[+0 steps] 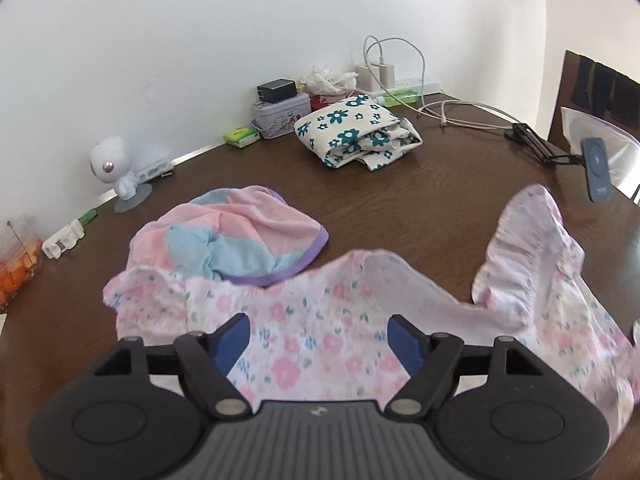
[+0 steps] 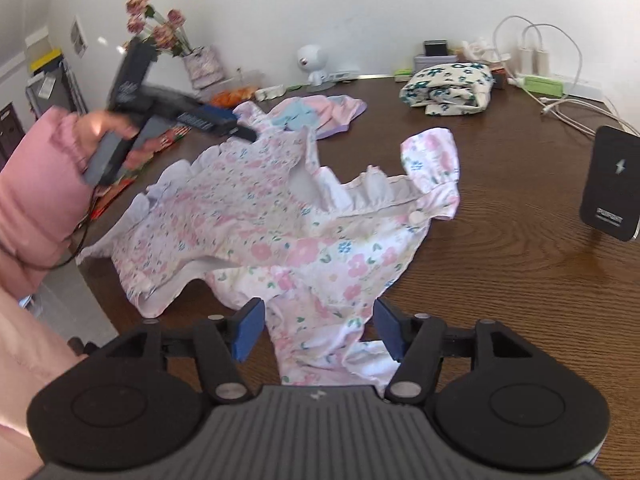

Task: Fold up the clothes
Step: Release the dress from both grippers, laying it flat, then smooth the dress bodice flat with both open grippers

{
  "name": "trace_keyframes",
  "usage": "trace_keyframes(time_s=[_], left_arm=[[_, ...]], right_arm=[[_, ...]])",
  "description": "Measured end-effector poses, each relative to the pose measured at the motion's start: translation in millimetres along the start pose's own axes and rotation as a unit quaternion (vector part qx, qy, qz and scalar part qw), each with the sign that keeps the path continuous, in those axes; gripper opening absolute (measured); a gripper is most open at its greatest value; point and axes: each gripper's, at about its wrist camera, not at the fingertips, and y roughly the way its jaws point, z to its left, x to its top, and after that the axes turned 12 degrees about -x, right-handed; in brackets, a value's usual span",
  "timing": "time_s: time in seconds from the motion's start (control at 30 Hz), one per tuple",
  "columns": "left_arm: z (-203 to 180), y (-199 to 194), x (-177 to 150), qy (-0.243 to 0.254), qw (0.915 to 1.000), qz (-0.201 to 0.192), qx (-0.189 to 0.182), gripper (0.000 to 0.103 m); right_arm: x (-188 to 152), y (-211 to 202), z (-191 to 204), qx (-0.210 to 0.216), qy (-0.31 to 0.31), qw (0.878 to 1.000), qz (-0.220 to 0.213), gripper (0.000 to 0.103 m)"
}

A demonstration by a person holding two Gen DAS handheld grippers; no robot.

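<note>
Both claws, left claw (image 1: 318,340) and right claw (image 2: 319,330), gape empty over the floral dress (image 2: 280,224), sprawled near the tabletop's (image 2: 500,280) near edge; limp, light cotton, best pinched at ruffled shoulders.

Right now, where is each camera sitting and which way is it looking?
Left wrist: on the left hand-held gripper, looking down at the floral dress toward the wall; own blue fingers show.
Right wrist: on the right hand-held gripper, facing the dress; pink sleeve shows.
Shared: dress, folded floral cloth.
</note>
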Motion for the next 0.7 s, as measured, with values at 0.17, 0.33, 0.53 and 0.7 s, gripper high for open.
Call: trace_keyframes(time_s=[0.17,0.33,0.53,0.7], left_arm=[[-20.2,-29.2,-65.0,0.015,0.9997,0.018,0.006,0.051],[-18.4,-28.8,-97.3,-0.017,0.9996,0.023,-0.001,0.034],[-21.4,-13.4,-98.0,-0.036,0.999,0.018,-0.02,0.029],[-36.9,-5.2,-93.2,-0.03,0.9989,0.005,-0.034,0.028]], right_arm=[[8.2,19.4,-11.4,0.007,0.039,0.999,0.007,0.061],[20.9,44.1,18.0,0.032,0.003,0.999,0.002,0.061],[34.1,74.8,41.0,0.03,-0.019,0.999,0.008,0.061],[28.5,85.0,37.4,0.001,-0.025,0.999,0.022,0.06]])
